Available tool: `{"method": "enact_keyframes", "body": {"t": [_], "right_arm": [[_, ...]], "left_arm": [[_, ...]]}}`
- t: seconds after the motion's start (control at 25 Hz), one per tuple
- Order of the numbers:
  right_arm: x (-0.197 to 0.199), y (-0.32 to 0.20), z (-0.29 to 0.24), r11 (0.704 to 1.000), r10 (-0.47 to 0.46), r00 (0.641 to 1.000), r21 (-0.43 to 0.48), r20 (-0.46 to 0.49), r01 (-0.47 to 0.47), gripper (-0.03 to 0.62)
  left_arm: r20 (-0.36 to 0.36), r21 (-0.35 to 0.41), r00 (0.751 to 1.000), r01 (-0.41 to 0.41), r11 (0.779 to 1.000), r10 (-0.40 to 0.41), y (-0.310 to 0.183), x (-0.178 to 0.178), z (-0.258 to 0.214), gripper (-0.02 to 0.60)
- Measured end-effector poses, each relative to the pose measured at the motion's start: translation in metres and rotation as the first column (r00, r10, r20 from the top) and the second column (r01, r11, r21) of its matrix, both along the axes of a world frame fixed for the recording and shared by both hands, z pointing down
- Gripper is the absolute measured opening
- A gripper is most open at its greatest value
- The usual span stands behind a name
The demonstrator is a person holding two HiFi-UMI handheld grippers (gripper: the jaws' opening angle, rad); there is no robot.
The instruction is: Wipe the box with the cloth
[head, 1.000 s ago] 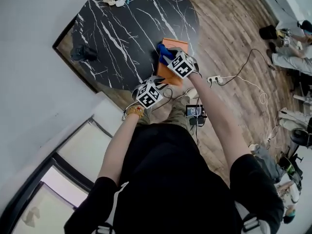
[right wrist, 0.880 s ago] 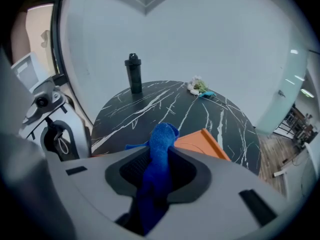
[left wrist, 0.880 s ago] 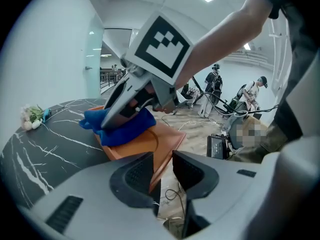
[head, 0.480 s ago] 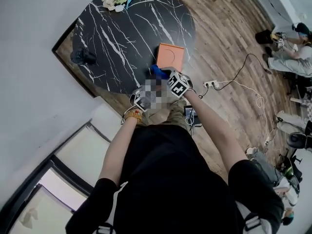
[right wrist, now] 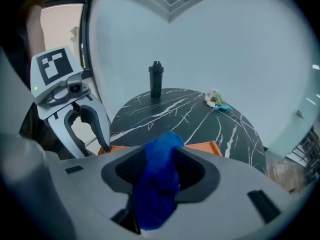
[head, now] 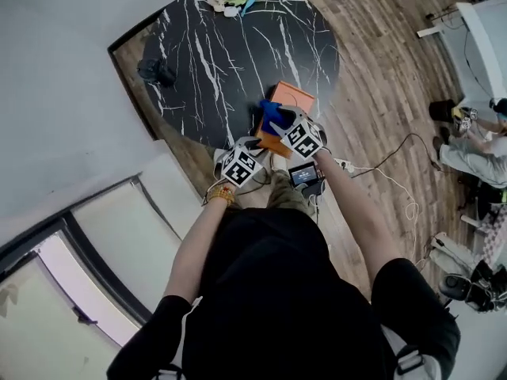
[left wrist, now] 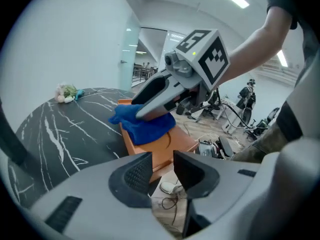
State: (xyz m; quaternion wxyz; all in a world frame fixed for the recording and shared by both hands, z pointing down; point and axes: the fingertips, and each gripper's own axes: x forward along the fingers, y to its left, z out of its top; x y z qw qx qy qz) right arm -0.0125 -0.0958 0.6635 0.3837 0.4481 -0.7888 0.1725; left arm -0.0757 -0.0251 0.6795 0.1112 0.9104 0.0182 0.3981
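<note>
Cloth back on box, near edge | your right gripper: jaws just widened, pads still pinching bunched cloth | left gripper near box: spreading slightly, empty | wiping likely resumes

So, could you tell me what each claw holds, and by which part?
The right claw pinches the blue cloth by a bunched-up fold, though its jaws have just been opening. The left claw is open and empty.

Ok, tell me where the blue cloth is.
Head view, centre: the blue cloth lies bunched on the orange box at the black marble table's near edge, between the right gripper's jaws, which have just been opening.
</note>
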Motion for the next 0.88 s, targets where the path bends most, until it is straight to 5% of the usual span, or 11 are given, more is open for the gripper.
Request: {"method": "enact_keyframes", "body": {"t": [0.12,0.28,0.48,0.72,0.88], "right_arm": [[0.000,0.003,0.005,0.995,-0.099,0.995,-0.007,0.001,0.099,0.164],[0.004,0.009,0.019,0.993,-0.115,0.993,-0.034,0.014,0.116,0.159],[-0.019,0.019,0.026,0.973,-0.226,0.974,-0.033,0.020,0.227,0.100],[-0.058,0.049,0.028,0.849,-0.525,0.846,0.015,-0.090,0.528,0.086],[-0.041,0.042,0.014,0.867,-0.484,0.873,0.099,-0.061,0.488,0.086]], "left_arm": [[0.018,0.015,0.994,0.108,0.994,-0.108,-0.001,-0.002,-0.005,0.133],[0.051,0.025,0.966,0.251,0.968,-0.252,0.011,-0.011,0.003,0.133],[0.073,-0.024,0.885,0.463,0.886,-0.461,0.022,-0.013,0.026,0.133],[0.073,0.005,0.832,0.551,0.834,-0.550,0.025,-0.006,0.028,0.115],[0.048,-0.055,0.772,0.636,0.770,-0.634,0.034,-0.008,0.021,0.122]]}}
